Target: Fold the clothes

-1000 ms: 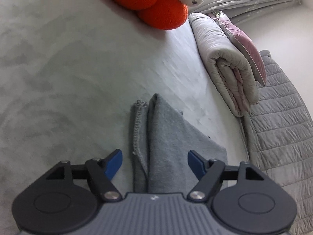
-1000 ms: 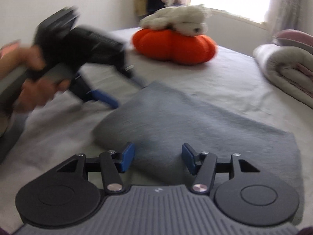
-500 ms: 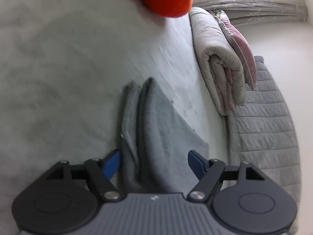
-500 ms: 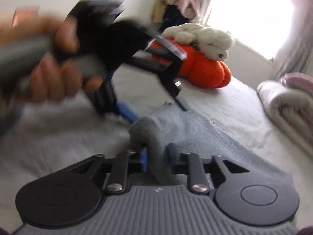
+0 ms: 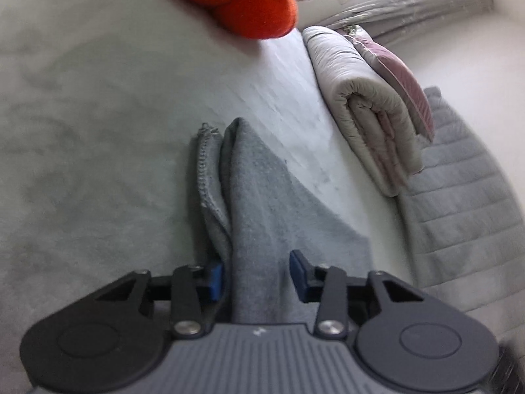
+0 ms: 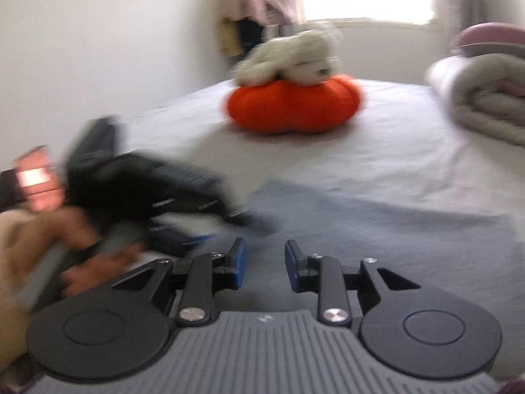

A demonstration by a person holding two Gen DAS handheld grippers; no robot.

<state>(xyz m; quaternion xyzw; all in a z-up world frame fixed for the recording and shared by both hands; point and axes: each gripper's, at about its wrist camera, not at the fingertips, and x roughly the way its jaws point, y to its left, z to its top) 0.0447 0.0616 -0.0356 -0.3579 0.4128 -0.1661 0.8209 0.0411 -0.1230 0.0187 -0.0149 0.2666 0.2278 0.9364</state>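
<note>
The left claw was closing around the grey cloth and should pinch every layer, while the right claw was opening, empty.

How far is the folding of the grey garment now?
Done: the grey garment lies doubled on the bed sheet. In hand: the left gripper is closing around its folded ridge. The right gripper is opening above the cloth, nothing between. Left: another fold, probably.
</note>
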